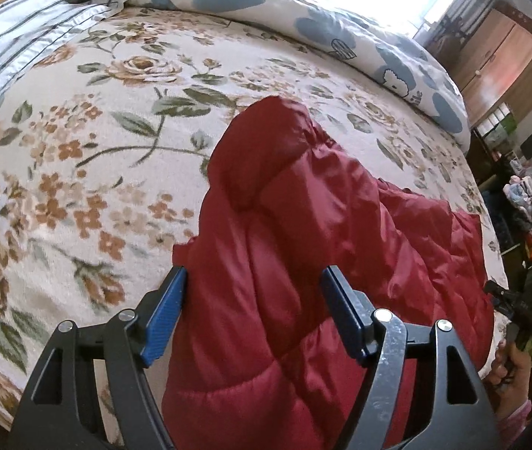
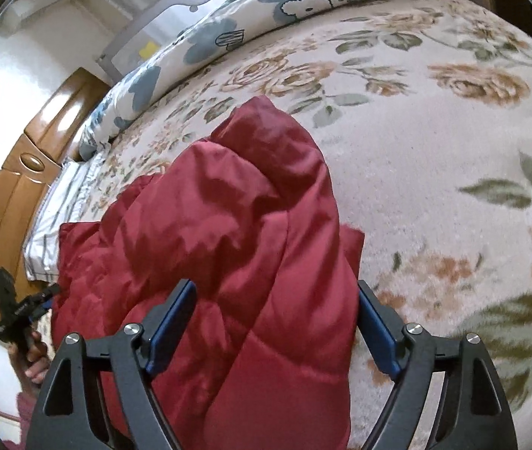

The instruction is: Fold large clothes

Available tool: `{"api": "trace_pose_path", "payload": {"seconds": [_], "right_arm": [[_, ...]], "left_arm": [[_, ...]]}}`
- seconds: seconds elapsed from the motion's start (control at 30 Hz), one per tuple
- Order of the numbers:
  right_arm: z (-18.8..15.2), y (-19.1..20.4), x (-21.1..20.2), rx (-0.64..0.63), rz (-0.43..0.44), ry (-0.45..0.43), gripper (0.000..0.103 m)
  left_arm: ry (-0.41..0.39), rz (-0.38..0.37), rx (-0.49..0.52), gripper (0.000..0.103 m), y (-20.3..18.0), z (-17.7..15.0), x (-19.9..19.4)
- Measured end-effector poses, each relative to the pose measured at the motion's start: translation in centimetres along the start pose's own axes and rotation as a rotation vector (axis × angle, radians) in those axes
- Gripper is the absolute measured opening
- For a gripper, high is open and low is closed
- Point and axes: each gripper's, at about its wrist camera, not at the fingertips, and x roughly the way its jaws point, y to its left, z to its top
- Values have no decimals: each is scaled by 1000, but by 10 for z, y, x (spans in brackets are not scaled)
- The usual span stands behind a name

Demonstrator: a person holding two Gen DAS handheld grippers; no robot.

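On bed: floral blanket (image 1: 78,157), cream ground, brown roses, green leaves; covers most of the surface.

Item 1. Red jacket (image 1: 303,232), quilted, shiny fabric. Lies bunched on the blanket near the bed's front edge, one puffed part raised toward mid-bed, the rest spreading lower and flatter to the side.

Item 2. Left gripper (image 1: 252,315). Fingers (image 1: 166,315) spread wide, blue pads facing in. Jacket fills the gap between them; left pad sits just beside the jacket's edge, right pad over the red fabric. Contact with the fabric cannot be told. Nothing pinched.

Item 3. Right gripper (image 2: 277,326). Fingers (image 2: 172,326) spread wide. Jacket lies between and under them; its right edge runs just inside the right pad, with blanket showing beyond. Nothing pinched.

Item 4. Duvet (image 1: 303,11), white with blue patches and cartoon prints; rolled along the bed's far side.

Item 5. Striped pillow (image 1: 14,30), white and grey, at the head end, beside the duvet.

Item 6. Wooden headboard (image 2: 14,195), behind the pillow.

Each gripper appears at the edge of the other's view, held in a hand (image 2: 33,360).
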Motion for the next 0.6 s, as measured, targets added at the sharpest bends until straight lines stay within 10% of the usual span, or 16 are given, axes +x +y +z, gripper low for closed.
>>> {"api": "trace_pose_path", "payload": {"seconds": [0.33,0.37,0.43,0.5,0.6], "right_arm": [[66,5,33,-1,20,11,86],[71,4,39,7,30,23,86],[77,5,46,11,52,26,51],[77,10,43,-9,-3,2,25],[73,19,20,-38,-16,-111,18]], "left_arm": [[18,67,76,72,-27,43,32],[17,71,80,60,-29,46,35],[12,78,96,27,-34,49,39],[-1,77,102,18,-38,51,38],[-49,81,105,14,-43,56,30]]}}
